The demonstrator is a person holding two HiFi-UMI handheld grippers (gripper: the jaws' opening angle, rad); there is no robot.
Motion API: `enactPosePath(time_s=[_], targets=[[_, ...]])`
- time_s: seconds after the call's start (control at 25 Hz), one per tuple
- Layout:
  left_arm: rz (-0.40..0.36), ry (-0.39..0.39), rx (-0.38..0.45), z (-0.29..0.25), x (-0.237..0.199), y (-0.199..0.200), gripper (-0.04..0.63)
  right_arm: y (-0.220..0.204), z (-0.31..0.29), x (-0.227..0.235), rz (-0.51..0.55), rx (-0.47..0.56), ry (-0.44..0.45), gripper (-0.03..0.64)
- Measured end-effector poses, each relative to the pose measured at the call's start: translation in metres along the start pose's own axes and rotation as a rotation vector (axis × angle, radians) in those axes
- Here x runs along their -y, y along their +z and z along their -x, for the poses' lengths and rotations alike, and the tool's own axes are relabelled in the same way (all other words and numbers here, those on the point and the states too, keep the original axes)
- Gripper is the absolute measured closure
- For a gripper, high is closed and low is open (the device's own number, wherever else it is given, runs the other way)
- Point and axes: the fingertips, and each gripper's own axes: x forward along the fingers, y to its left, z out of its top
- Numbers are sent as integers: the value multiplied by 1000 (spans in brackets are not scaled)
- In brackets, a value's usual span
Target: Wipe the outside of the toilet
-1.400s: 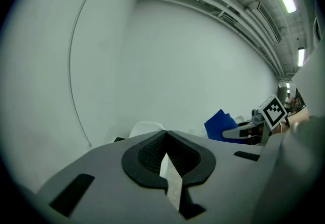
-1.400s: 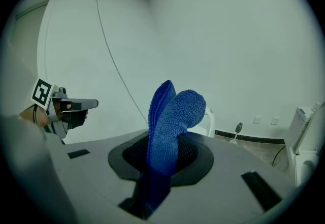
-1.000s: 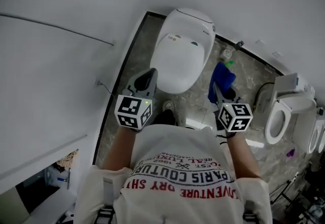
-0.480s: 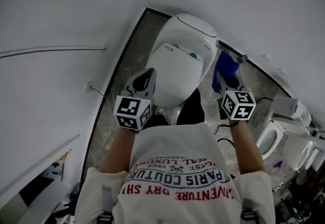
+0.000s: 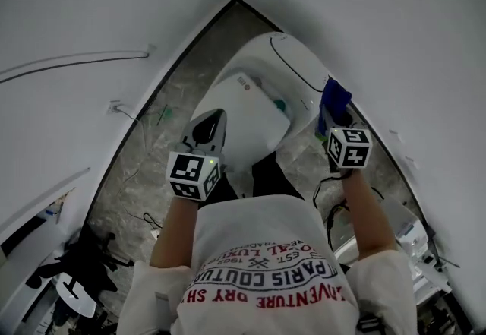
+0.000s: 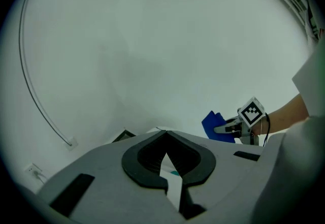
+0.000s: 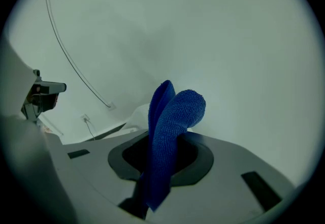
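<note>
Toilet (image 5: 247, 109) lies beside right tool (image 5: 329, 116) gripping cloth (image 5: 335, 96).

The toilet (image 5: 250, 109) has a smooth, glossy white shell. The blue cloth (image 7: 170, 131) is matt, nubbly terry. The floor (image 5: 163, 136) looks like veined stone with a slight sheen. The left gripper (image 6: 165, 139) is matt grey plastic.

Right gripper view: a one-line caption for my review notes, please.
The right gripper, tongs shut on a folded blue cloth, held up before a plain white wall.
</note>
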Motion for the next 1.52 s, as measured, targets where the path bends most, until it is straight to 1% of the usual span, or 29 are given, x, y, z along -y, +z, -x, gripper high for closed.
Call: enactPosePath(time_s=[0.08,0.12,0.24,0.32,0.44,0.56,0.64,0.8,1.04,1.2,1.36,1.52], targets=[[23,21,-8,-24,-4,-9,589,-6,-34,24,22,-49,6,541],[40,23,-9,-34,-6,-14,589,-9,-50,34,12,-76,13,541],[69,-13,-1,-55,0,-22,589,-23,-89,55,-86,-129,27,541],[51,-29,6,-67,3,-26,589,-27,-107,65,-119,-141,19,541],[17,-29,-1,-88,-9,-37,589,-24,-133,70,-116,-146,2,541],[38,-25,3,-106,-27,-46,588,-16,-152,61,-101,-154,17,541],[64,-14,15,-117,-37,-49,589,-10,-161,54,-66,-174,25,541],[108,9,37,-139,-59,-59,588,-1,-175,47,39,-215,14,541],[152,14,56,-170,-84,-88,588,14,-193,38,137,-207,20,541],[173,17,62,-181,-93,-104,588,31,-207,27,270,-202,7,541],[205,45,69,-187,-110,-124,589,48,-233,8,422,-192,7,541],[227,64,68,-187,-127,-144,589,66,-257,-13,499,-180,18,541]])
